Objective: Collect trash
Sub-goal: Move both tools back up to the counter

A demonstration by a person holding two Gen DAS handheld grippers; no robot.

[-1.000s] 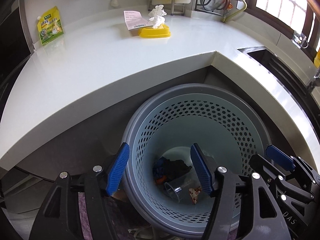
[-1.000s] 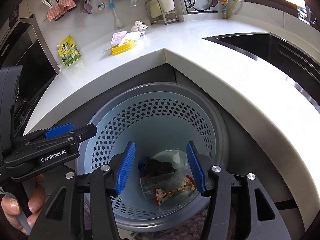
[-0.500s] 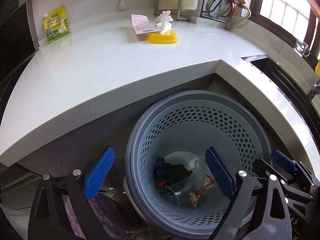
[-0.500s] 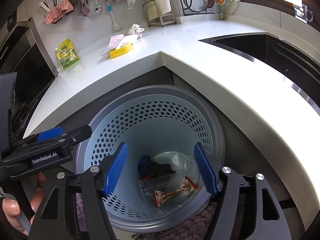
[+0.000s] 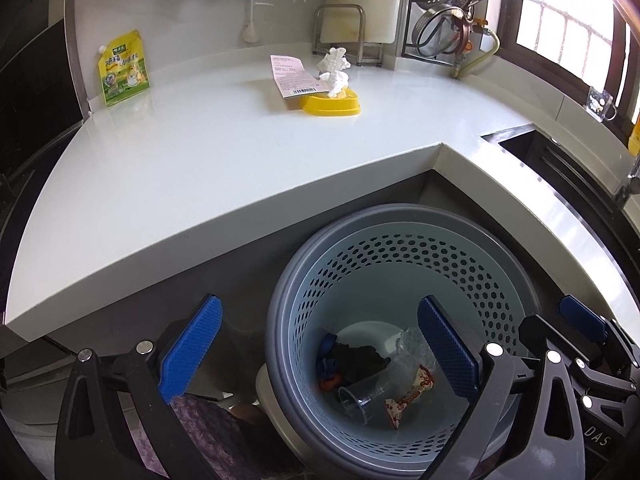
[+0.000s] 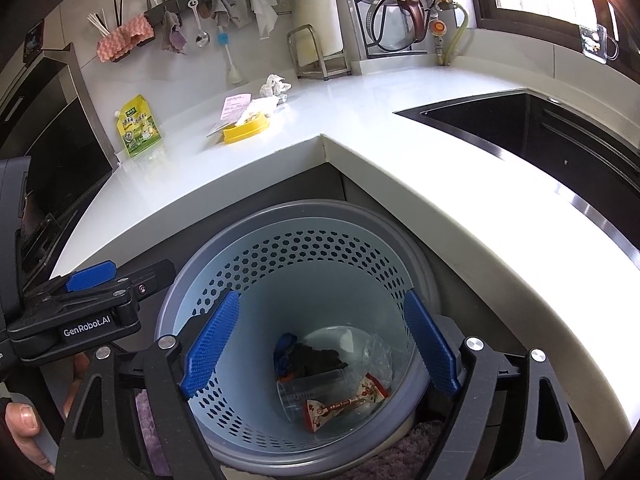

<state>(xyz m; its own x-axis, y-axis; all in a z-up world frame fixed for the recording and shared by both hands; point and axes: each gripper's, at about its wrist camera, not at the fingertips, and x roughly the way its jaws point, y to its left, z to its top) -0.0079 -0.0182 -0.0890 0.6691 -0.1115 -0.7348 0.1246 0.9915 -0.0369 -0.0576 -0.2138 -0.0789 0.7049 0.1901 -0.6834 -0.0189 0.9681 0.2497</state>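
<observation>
1. Left wrist view. We record the left hand-held gripper [image 5: 318,354] above a grey perforated bin [image 5: 400,240] that stands on the floor in the inner corner below the white surface [image 5: 200,152]. Its jaws stand wide apart and are opening, with nothing clamped between them; one blue pad lies outside the bin's rim, the other over its mouth.
2. At the bin's bottom we list a clear plastic cup [image 5: 366,396] on its side, a red-and-white wrapper [image 5: 408,398] touching it, crumpled clear plastic [image 5: 414,346] and a dark wad with blue bits [image 5: 352,360].
3. On the surface, well apart from the bin, we list a yellow dish [image 5: 332,104] with crumpled white tissue [image 5: 334,72] on it, a printed slip [image 5: 294,74] just beside it, and a yellow-green pouch [image 5: 122,68] leaning against the wall.
4. At the lower right edge we note part of the right hand-held gripper [image 5: 588,332].
5. Right wrist view. We record the right hand-held gripper [image 6: 320,350] over the same bin [image 6: 304,216], jaws spread and opening, nothing between the pads.
6. Below we see the cup [image 6: 308,394], the wrapper [image 6: 344,404], the clear plastic [image 6: 374,356] and the dark wad [image 6: 312,358].
7. On the surface [image 6: 400,128] we list the dish [image 6: 244,128], the tissue [image 6: 274,86], the slip [image 6: 236,106] and the pouch [image 6: 138,126].
8. At the left edge we note the left hand-held gripper [image 6: 92,300], with a person's fingers [image 6: 22,424] below it.
</observation>
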